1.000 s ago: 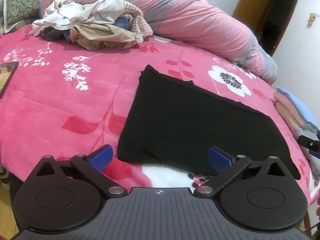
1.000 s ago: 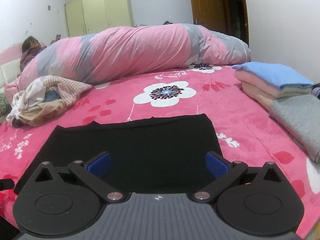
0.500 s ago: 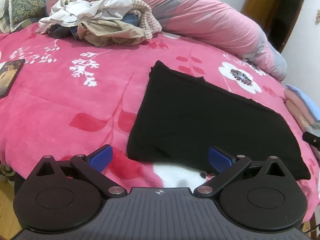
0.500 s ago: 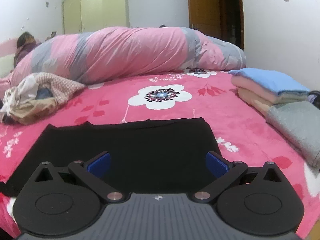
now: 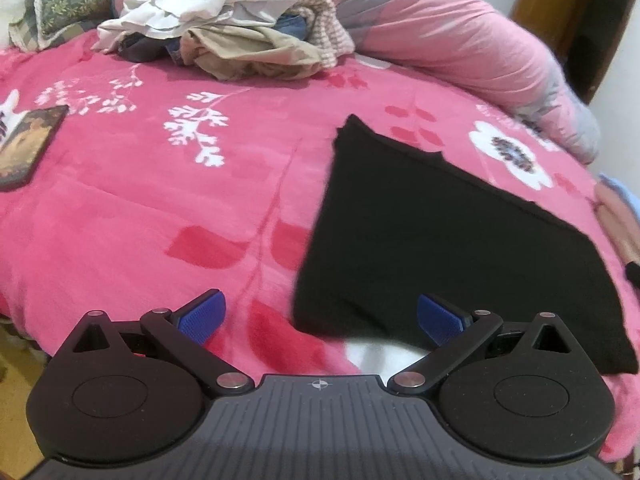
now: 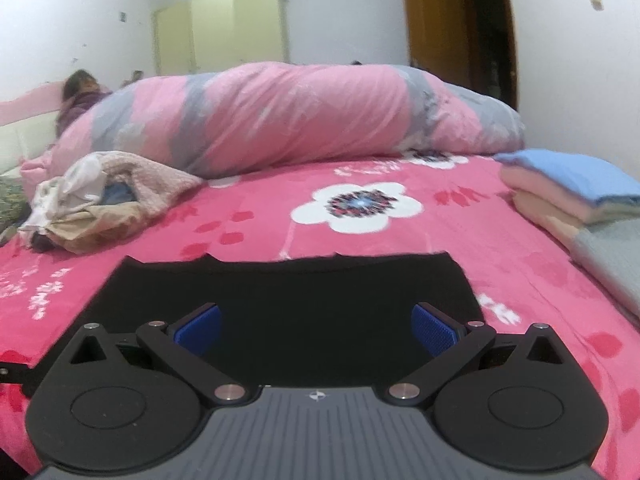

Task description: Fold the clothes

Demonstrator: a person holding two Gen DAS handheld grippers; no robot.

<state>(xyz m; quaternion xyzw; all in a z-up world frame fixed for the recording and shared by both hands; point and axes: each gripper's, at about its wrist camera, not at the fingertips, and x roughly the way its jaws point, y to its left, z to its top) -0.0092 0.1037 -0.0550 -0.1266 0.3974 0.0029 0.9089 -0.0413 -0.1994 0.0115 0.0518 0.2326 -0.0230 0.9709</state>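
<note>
Hovering released over a black garment on the bed.
Left tongs (image 5: 318,318) and right tongs (image 6: 316,328) gape empty above the near edge of the flat black garment (image 5: 440,240); crumpled clothes (image 5: 224,36) far left, folded stack (image 6: 572,196) right.

The setting is a home bedroom. A bed (image 6: 500,264) with a pink floral cover is filling both views. A rolled pink-grey duvet (image 6: 280,120) is lying along its far side. A pale wardrobe (image 6: 224,28) is standing against the far wall, with a wooden door (image 6: 456,28) at far right.
</note>
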